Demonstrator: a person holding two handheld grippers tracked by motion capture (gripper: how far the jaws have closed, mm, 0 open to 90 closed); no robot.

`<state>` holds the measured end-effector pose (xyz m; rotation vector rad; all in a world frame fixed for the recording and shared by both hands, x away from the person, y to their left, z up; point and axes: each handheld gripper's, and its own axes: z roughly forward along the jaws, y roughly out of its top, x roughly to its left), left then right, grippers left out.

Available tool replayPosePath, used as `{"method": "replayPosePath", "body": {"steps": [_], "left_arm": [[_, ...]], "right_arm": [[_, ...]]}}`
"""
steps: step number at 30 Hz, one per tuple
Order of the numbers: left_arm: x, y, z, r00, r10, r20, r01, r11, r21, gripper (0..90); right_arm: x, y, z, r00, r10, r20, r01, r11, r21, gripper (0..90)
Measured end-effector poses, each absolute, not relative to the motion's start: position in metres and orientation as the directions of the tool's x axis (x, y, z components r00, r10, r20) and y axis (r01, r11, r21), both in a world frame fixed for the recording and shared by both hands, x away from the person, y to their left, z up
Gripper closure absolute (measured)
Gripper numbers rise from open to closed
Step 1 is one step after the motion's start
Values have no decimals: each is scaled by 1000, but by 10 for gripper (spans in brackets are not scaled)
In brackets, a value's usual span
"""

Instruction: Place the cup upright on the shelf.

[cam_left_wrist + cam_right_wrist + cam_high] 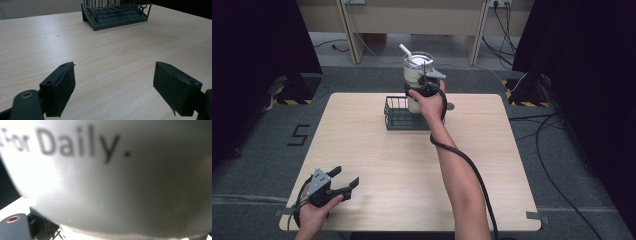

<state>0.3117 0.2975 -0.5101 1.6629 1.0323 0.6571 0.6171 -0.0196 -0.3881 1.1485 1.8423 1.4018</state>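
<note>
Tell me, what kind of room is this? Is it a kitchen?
Probably not a kitchen; it looks like a lab or recording room. A bare wooden table stands on grey carpet between black curtains, with cables across the floor and striped tape by the stands.

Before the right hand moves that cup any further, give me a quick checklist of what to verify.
1. Right gripper closed on the white cup: ok, the cup wall presses close in the right gripper view.
2. Cup upright: ok.
3. Straw and lid in place: ok.
4. Cup bottom clear of the wire basket: cannot tell, the hand hides it.
5. Left gripper out of the way: ok, open at the near table corner.
</note>
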Motion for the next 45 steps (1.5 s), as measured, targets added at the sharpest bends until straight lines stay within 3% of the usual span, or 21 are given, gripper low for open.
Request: {"method": "replayPosePath", "body": {"steps": [28, 45], "left_arm": [[312, 298, -510, 485, 872, -68, 314, -101, 944, 171], [311, 296, -510, 490, 870, -64, 315, -108, 943, 171]], "right_arm": [[621, -13, -417, -471, 879, 82, 345, 98, 933, 101], [617, -14, -422, -471, 879, 72, 321, 95, 942, 96]]}}
